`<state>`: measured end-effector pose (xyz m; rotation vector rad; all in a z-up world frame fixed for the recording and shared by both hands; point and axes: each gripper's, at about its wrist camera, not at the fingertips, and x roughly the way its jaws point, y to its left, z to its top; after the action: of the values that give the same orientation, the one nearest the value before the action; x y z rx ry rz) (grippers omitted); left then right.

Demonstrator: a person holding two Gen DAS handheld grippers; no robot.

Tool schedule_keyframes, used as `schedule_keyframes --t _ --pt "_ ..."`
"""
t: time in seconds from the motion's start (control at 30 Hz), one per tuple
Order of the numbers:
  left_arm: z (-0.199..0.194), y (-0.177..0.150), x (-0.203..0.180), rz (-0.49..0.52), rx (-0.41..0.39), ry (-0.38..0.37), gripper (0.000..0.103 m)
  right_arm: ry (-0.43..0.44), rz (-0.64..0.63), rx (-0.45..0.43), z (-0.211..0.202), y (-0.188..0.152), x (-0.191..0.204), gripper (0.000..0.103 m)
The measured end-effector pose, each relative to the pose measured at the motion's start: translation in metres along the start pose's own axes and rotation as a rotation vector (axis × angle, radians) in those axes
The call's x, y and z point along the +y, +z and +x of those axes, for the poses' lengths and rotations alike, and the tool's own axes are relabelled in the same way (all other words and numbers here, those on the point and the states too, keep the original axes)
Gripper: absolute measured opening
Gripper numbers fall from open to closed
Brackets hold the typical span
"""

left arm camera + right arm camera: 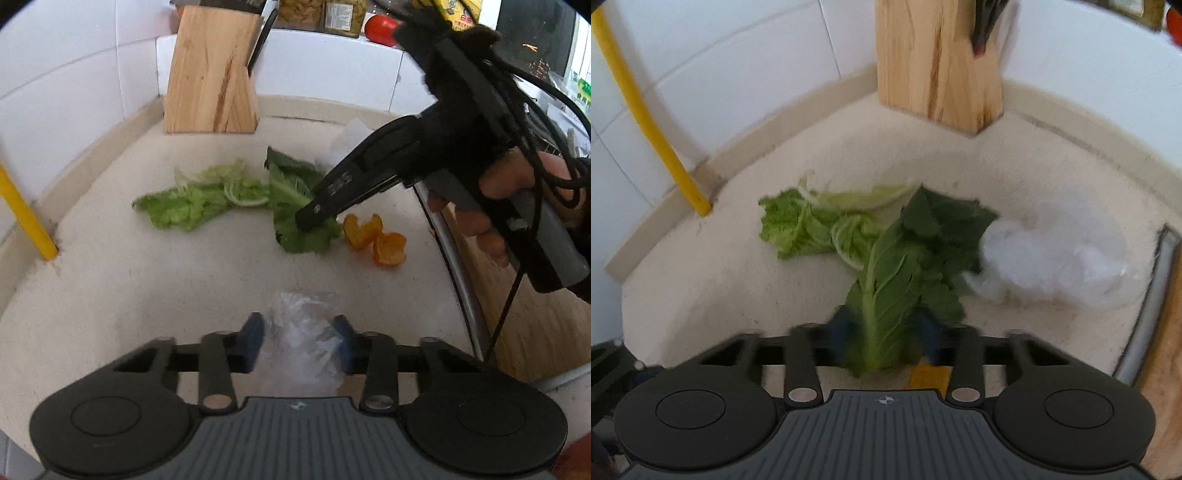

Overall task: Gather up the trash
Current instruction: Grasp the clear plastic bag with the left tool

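Observation:
On the pale countertop [147, 280] lie a light green lettuce leaf [195, 201], a dark green leaf [291, 192] and pieces of orange peel [375, 240]. My left gripper [298, 332] is shut on a crumpled clear plastic bag [301, 332], which fills the gap between its blue pads. My right gripper [310, 218], held by a hand [517, 184], comes in from the right with its tip on the dark leaf. In the right wrist view the right gripper [884, 328] is shut on the stem end of the dark green leaf [923, 251]. The lettuce [801, 229] lies behind it.
A wooden knife block [212, 74] stands at the back against the white tiled wall. A yellow pipe [22, 214] rises at the left. Another clear plastic bag [1052, 266] lies right of the dark leaf. A metal rim and wooden board [535, 332] border the right side.

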<state>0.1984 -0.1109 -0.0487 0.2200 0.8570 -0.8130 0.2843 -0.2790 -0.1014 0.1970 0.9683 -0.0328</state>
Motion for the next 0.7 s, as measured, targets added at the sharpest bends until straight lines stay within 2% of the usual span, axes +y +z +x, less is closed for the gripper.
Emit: schedule_keyframes --t 0.07,0.23,0.37,0.47,0.57,0.6,0.7 --pt "-0.007 0.0 0.006 -0.033 0.0 -0.022 0.024 0.006 0.004 -0.003 -0.004 -0.003 -0.001 0.016" --pt "-0.035 0.007 0.026 -0.113 -0.068 -0.061 0.024 0.055 0.011 -0.057 -0.038 -0.008 -0.003 0.014" --pt "-0.036 0.006 0.037 -0.126 -0.093 0.031 0.024 0.109 -0.011 -0.103 -0.061 -0.011 0.003 0.014" --pt "-0.033 0.003 0.052 -0.175 -0.097 0.057 0.025 0.104 -0.048 -0.098 -0.054 -0.012 0.012 0.014" --pt "-0.028 0.0 0.056 -0.165 -0.088 0.094 0.033 0.084 -0.054 -0.063 -0.036 -0.012 0.013 0.015" --pt "-0.027 -0.001 0.056 -0.159 -0.079 0.106 0.039 0.079 -0.057 -0.054 -0.031 -0.012 0.013 0.015" --pt "-0.022 -0.001 0.056 -0.138 -0.07 0.142 0.058 0.032 -0.095 -0.045 -0.023 -0.013 0.016 0.036"
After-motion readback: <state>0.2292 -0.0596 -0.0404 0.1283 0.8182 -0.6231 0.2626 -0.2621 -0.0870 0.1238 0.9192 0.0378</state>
